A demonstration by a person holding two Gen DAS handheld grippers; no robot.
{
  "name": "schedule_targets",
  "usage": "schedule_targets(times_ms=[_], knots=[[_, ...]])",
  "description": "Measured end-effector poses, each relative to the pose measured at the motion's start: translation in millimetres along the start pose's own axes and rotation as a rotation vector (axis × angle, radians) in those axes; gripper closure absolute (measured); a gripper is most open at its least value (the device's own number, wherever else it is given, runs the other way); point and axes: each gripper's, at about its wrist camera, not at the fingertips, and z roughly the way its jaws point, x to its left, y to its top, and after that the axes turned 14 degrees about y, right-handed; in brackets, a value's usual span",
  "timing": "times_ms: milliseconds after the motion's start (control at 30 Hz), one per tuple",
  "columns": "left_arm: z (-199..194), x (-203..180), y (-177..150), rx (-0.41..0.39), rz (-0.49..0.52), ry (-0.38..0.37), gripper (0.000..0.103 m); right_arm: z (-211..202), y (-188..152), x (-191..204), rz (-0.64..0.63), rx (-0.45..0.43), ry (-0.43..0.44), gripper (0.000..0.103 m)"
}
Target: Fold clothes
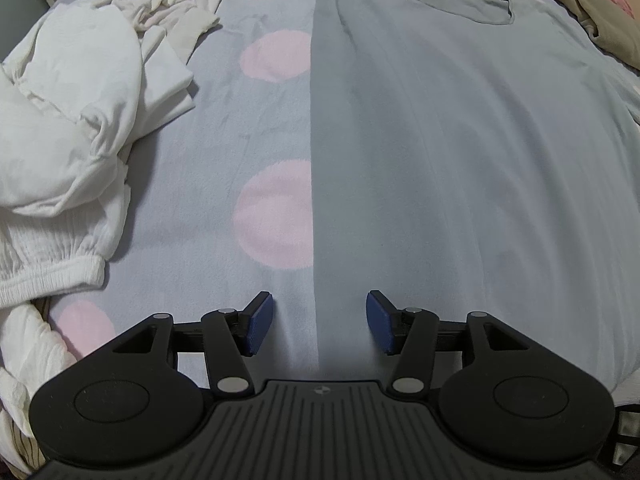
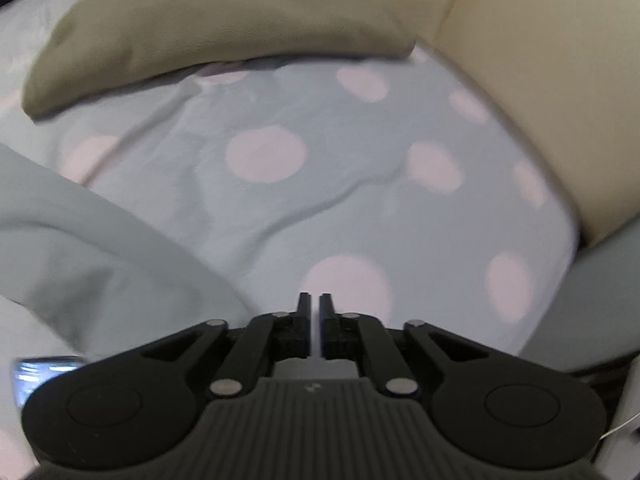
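A grey-green shirt (image 1: 440, 140) lies spread flat on the bed, its straight left edge running down the middle of the left wrist view. My left gripper (image 1: 319, 308) hovers open over that edge near the hem, its blue pads (image 1: 260, 324) either side of it and nothing between them. In the right wrist view a fold of the same shirt (image 2: 72, 248) shows at the left. My right gripper (image 2: 315, 300) is shut to a thin slit above the dotted sheet, to the right of the shirt. I see no cloth in it.
The bed sheet (image 1: 224, 160) is pale blue with pink dots. A pile of white clothes (image 1: 68, 120) lies at the left. An olive garment (image 2: 200, 28) lies at the far side, next to a cream bed frame (image 2: 540, 80). A small lit screen (image 2: 44, 376) shows at lower left.
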Motion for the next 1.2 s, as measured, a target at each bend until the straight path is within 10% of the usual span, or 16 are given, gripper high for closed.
schedule_targets(times_ms=[133,500,600,1200], knots=[[-1,0,-1,0.009,0.0,-0.002,0.053,-5,-5,-4,0.087,0.042,0.1,0.07],[-1,-2,-1,0.009,0.02,0.008,0.053,5,-41,-24,0.255,0.205,0.179,0.07],[0,0,-1,0.008,0.024,0.008,0.053,3,-40,-14,0.2,0.2,0.147,0.099],[1,1,1,0.013,0.013,0.002,0.05,-15,-13,-24,-0.04,-0.011,-0.177,0.098]])
